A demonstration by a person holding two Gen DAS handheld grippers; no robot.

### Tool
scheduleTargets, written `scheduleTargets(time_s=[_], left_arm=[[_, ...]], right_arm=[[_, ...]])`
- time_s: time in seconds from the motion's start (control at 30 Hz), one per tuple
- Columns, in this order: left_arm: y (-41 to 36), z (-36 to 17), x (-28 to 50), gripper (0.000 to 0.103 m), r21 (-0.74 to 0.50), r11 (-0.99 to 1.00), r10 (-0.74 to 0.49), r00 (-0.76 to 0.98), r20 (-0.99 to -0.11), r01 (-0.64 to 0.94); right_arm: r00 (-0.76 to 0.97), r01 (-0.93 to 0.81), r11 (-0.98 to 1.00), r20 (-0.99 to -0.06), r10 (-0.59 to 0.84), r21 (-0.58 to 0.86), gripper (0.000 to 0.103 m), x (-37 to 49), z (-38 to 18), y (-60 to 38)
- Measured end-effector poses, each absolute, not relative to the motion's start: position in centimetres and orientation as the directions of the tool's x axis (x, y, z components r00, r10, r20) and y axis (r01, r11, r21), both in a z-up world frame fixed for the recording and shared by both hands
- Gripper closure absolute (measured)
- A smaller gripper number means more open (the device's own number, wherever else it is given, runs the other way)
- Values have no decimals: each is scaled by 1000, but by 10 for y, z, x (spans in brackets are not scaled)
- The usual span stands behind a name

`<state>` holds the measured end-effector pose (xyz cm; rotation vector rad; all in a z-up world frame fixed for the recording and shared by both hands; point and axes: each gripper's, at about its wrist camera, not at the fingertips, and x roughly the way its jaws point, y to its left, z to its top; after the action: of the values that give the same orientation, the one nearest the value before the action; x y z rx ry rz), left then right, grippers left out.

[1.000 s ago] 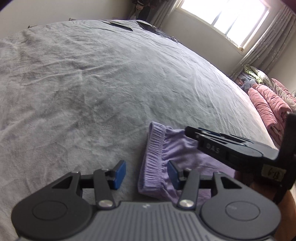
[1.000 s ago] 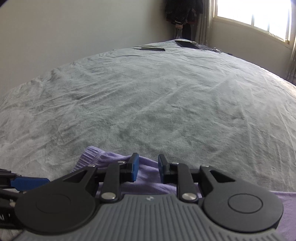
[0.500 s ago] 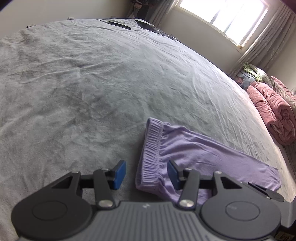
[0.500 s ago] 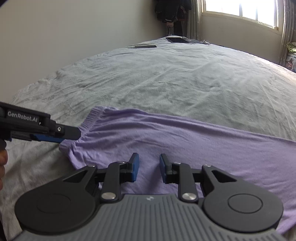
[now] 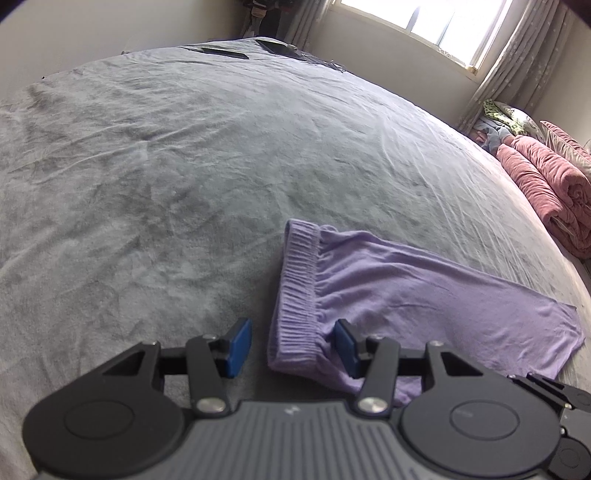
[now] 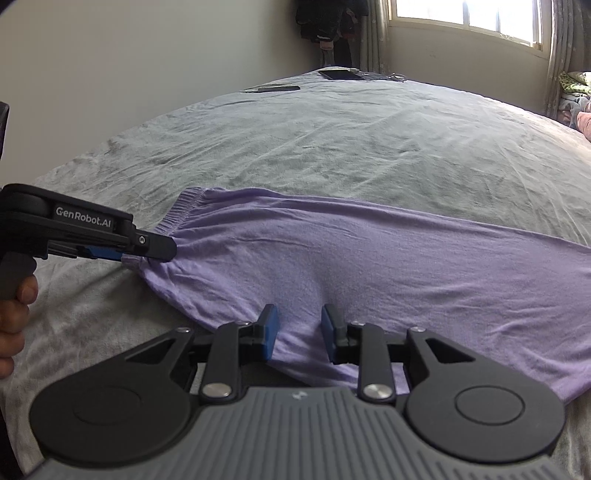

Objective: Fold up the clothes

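Note:
Lilac pants (image 5: 399,295) lie flat on the grey bed sheet (image 5: 184,166), ribbed waistband (image 5: 295,291) to the left, legs to the right. My left gripper (image 5: 291,347) is open, its jaws astride the near corner of the waistband without clamping it. It shows from the side in the right wrist view (image 6: 147,251) at that corner. My right gripper (image 6: 299,332) is open and empty, low over the near edge of the pants (image 6: 369,266), around their middle.
A rolled pink blanket (image 5: 546,192) and patterned bedding lie at the bed's right edge. Flat dark items (image 6: 280,88) lie at the far end of the bed, near a window (image 6: 465,18). A bare wall is on the left.
The right gripper has pulled back from beside the waistband, towards the near edge and along the pants, so more of them shows. The left gripper has stayed at the waistband corner, open.

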<state>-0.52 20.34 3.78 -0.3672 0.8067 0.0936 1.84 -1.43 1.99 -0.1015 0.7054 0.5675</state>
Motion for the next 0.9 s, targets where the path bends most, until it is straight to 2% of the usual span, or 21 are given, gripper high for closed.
scheduleTargets(time_s=[0.6, 0.9], left_arm=[[200, 37, -4, 52, -260, 940, -37, 690, -723, -222], [215, 54, -22, 52, -343, 903, -57, 718, -694, -260]], right_arm=[[633, -483, 863, -622, 460, 146, 72, 2, 23, -38], [701, -425, 899, -590, 401, 107, 72, -24, 37, -94]])
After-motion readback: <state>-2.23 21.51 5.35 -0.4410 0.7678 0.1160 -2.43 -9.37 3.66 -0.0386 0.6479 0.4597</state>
